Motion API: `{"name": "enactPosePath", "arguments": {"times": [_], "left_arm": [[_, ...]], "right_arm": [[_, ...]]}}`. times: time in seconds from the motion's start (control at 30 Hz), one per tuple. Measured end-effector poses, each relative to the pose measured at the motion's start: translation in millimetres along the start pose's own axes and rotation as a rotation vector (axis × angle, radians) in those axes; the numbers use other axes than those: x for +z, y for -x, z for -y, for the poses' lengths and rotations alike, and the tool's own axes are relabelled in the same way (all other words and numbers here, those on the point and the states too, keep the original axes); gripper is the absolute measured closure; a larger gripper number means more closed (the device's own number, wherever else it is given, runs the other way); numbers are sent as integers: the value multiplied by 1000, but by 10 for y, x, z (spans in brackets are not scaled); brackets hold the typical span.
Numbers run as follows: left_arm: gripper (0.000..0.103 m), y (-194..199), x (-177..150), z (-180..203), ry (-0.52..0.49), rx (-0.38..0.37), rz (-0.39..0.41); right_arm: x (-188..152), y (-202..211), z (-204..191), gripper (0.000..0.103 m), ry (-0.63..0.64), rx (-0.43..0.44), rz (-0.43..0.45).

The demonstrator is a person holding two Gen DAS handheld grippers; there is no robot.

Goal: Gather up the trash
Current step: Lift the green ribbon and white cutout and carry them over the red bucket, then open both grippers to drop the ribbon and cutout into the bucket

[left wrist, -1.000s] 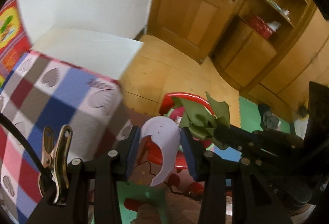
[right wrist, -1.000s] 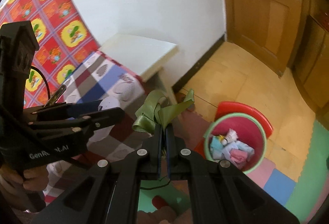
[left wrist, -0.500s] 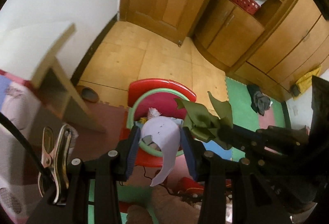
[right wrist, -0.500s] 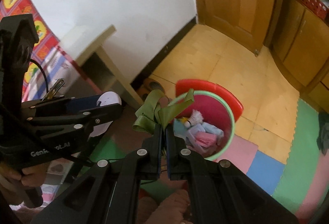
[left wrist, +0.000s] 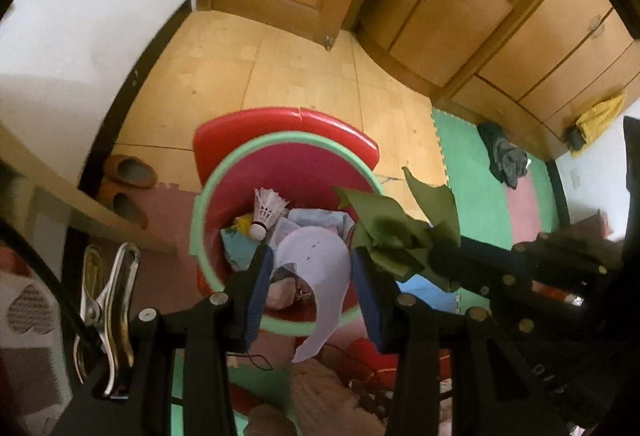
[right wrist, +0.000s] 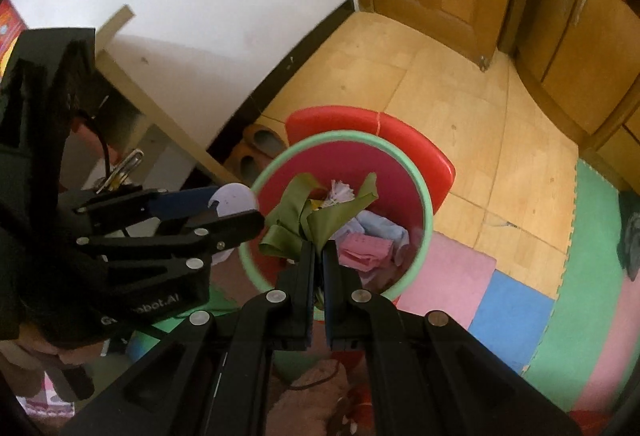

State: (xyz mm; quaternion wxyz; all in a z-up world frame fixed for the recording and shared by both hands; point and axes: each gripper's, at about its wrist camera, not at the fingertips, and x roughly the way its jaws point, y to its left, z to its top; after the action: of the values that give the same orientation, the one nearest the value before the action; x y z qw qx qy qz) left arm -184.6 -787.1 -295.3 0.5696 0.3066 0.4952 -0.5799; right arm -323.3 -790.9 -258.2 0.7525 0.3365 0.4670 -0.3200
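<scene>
Left wrist view, left gripper [left wrist: 310, 272] pinching white plastic shard [left wrist: 316, 268], right gripper [right wrist: 318, 256] clamping green ribbon [right wrist: 320, 216] (above bin [left wrist: 224, 172]).

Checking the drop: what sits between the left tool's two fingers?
A pale curved plastic piece, gripped above the bin, seen in the left wrist view.

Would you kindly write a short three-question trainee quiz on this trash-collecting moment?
1. True or false: the right gripper is shut on the crumpled green paper.
2. What does the left gripper hold?
A. a shuttlecock
B. a pale lilac scrap
C. a slipper
3. Fill in: the red bin has a ____ rim.

Key
1. True.
2. B: the lilac scrap sits between its blue pads; the shuttlecock already lies in the bin.
3. Green.
</scene>
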Motion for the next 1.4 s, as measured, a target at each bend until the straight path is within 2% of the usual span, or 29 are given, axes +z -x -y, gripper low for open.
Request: {"name": "enactPosePath", "arguments": {"times": [0.27, 0.37, 0.43, 0.5, 0.8, 0.97, 1.07, 1.23, 1.3, 1.4], "left_arm": [[61, -657, 53, -56, 28, -2, -65], [60, -745, 58, -27, 26, -5, -86], [54, -788, 68, -11, 19, 3, -112], [53, -853, 75, 20, 8, 25, -135], [53, -812, 94, 51, 22, 92, -179], [53, -789, 97, -11, 81, 175, -170], [53, -806, 76, -79, 158, 197, -195], [53, -754, 47, -143, 229, 240, -236], [53, -730, 58, -140, 231, 260, -245], [53, -680, 94, -88, 224, 284, -258]], "right_arm": [[14, -398, 234, 98, -15, -8, -27], [28, -454, 286, 99, -19, -5, -28], [26, -462, 310, 99, -19, 1, -28], [28, -473, 345, 99, -16, 1, -30], [38, -591, 422, 99, 26, 33, -28], [48, -819, 449, 98, 76, 53, -57], [75, -917, 422, 98, 132, 59, -66], [191, -1013, 433, 98, 148, 115, -89], [229, -1020, 425, 94, 156, 142, -104], [268, -996, 435, 77, 157, 165, -118]]}}
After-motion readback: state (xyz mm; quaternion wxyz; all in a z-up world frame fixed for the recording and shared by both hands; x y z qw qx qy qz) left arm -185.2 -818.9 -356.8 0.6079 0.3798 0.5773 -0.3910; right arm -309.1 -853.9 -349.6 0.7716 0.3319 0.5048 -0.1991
